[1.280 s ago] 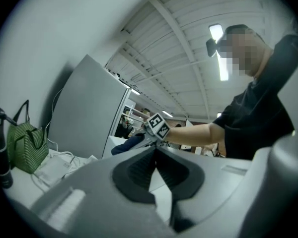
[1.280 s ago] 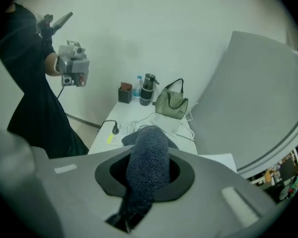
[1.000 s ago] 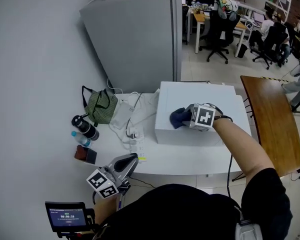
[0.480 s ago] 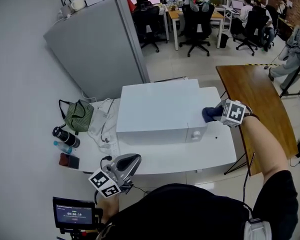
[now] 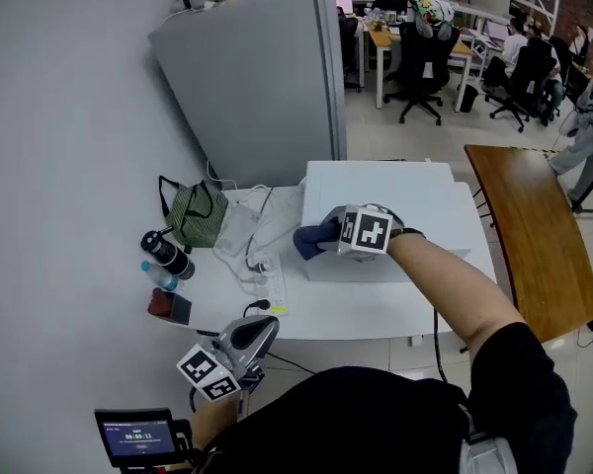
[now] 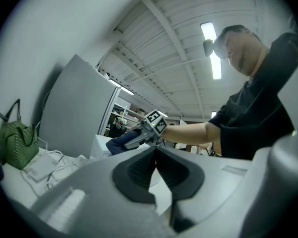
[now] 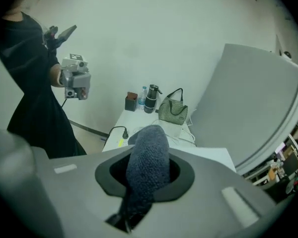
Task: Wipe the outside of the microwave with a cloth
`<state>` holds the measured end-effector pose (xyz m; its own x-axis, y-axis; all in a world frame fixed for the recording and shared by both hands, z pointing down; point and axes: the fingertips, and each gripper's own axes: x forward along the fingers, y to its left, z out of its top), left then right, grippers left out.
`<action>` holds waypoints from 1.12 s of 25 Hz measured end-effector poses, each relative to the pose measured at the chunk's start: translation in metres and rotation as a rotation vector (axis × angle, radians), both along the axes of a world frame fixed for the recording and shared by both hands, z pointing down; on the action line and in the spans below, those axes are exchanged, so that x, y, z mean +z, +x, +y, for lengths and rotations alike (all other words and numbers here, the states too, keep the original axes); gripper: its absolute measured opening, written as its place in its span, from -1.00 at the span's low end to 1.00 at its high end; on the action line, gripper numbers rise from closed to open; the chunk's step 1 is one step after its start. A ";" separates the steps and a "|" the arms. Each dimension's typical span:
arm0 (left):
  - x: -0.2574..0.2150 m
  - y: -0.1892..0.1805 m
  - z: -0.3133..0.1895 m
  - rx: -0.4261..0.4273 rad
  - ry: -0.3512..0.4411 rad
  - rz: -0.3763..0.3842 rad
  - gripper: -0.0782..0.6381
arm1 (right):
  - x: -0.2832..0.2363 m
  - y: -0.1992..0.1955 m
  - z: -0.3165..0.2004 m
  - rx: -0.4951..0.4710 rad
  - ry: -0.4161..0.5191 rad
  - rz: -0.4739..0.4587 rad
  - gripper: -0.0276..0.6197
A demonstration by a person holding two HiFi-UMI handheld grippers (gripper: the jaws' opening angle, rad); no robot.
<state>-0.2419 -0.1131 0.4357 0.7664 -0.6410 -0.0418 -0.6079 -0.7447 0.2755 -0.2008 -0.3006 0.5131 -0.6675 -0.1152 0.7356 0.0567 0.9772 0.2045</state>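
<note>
A white microwave (image 5: 415,191) stands on the white table (image 5: 351,314). My right gripper (image 5: 326,237) is shut on a dark blue cloth (image 5: 312,239) and presses it at the microwave's front left corner. In the right gripper view the cloth (image 7: 148,167) bulges out between the jaws, with the microwave's top (image 7: 208,155) just beyond. My left gripper (image 5: 255,335) hangs low at the table's near edge, jaws closed together and empty, well left of the microwave. The left gripper view shows the right gripper with the cloth (image 6: 120,143) against the microwave.
A green bag (image 5: 196,212), white cables (image 5: 259,235), a black bottle (image 5: 168,252), a water bottle (image 5: 155,276) and a dark box (image 5: 168,305) lie on the table's left part. A grey cabinet (image 5: 267,77) stands behind. A wooden table (image 5: 529,235) stands at right.
My right gripper has swept the cloth from the microwave's right side back across to its left front corner. The left gripper has stayed by the table's edge.
</note>
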 end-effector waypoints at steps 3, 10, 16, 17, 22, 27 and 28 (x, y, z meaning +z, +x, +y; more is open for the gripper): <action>0.008 -0.043 0.008 -0.031 -0.019 0.014 -0.77 | 0.024 -0.044 -0.009 0.011 0.009 0.069 -0.73; 0.011 -0.036 0.009 -0.033 -0.024 0.013 -0.77 | 0.045 0.028 -0.018 0.074 -0.020 0.130 -0.73; -0.002 0.073 -0.002 0.031 -0.003 0.013 -0.77 | 0.048 0.233 -0.013 0.174 0.004 0.225 -0.73; -0.004 0.095 -0.004 0.046 -0.001 0.022 -0.77 | 0.048 0.272 -0.012 0.200 0.005 0.233 -0.73; -0.004 0.180 -0.005 0.118 -0.020 0.021 -0.77 | 0.060 0.422 -0.008 0.339 -0.007 0.310 -0.73; 0.001 0.184 0.002 0.115 -0.041 0.002 -0.77 | 0.026 0.387 0.016 0.367 0.001 0.042 -0.73; 0.001 0.176 0.002 0.106 -0.043 0.007 -0.77 | 0.018 0.355 0.026 0.322 0.048 0.006 -0.73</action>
<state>-0.0663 -0.1111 0.4369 0.8297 -0.5579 -0.0213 -0.5245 -0.7920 0.3123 0.1540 -0.2751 0.5315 -0.5866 -0.3543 0.7282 -0.2524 0.9344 0.2514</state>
